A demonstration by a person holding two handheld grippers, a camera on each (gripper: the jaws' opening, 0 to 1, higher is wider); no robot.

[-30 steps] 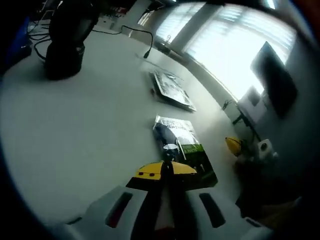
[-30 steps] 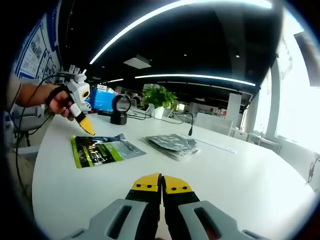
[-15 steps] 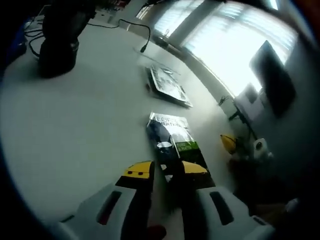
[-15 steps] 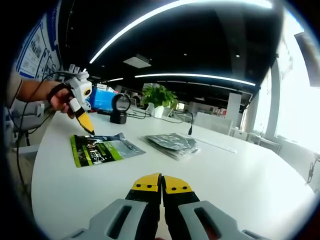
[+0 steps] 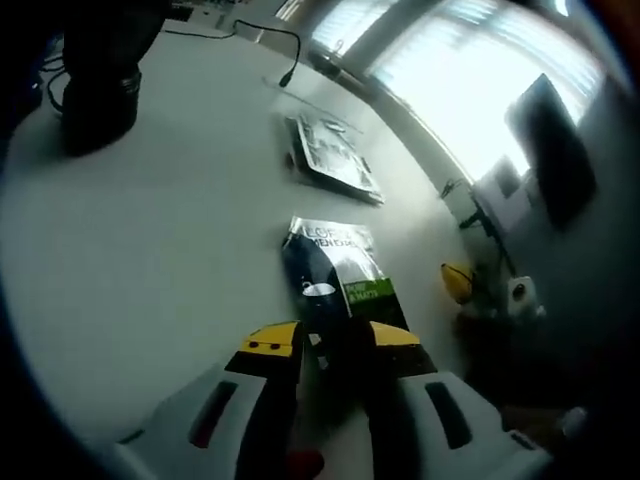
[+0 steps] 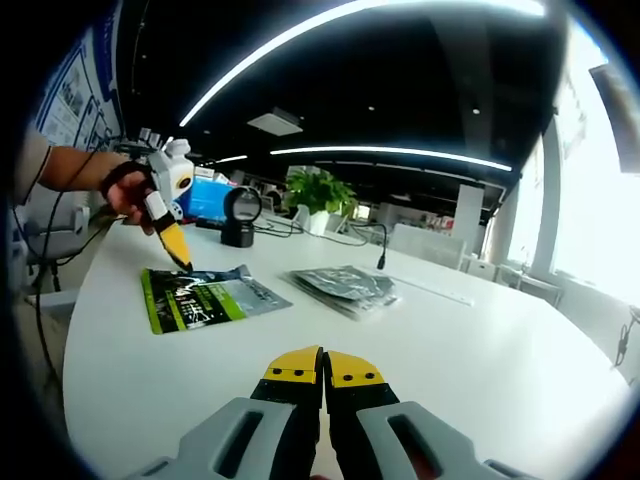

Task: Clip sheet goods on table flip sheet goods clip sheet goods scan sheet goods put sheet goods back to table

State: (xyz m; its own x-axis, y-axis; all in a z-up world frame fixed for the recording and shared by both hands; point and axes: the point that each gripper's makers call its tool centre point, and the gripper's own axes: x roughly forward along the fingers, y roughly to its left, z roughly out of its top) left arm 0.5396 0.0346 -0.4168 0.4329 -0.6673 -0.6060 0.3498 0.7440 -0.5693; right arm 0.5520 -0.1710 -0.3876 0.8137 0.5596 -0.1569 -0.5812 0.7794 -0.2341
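Note:
A dark sheet pouch [image 5: 335, 275] with a green band lies flat on the white table [image 5: 150, 260]. My left gripper [image 5: 332, 345] is open, its yellow tips on either side of the pouch's near end. The right gripper view shows the same pouch [image 6: 200, 297] at the left, with the left gripper [image 6: 178, 255] held by a hand and its tip down at the pouch's far edge. My right gripper [image 6: 323, 368] is shut with nothing in it and hovers over the table. Its yellow tip [image 5: 457, 285] shows at the right of the left gripper view.
A stack of several similar pouches [image 5: 330, 160] [image 6: 345, 285] lies further along the table. A black stand device [image 5: 95, 90] [image 6: 240, 215] with cables sits at the far side. A black cable [image 5: 285, 45] and a potted plant [image 6: 318, 195] are behind.
My left gripper went from shut to open and came closer to the pouch, so its end now lies between the tips. The right gripper stayed still and shut.

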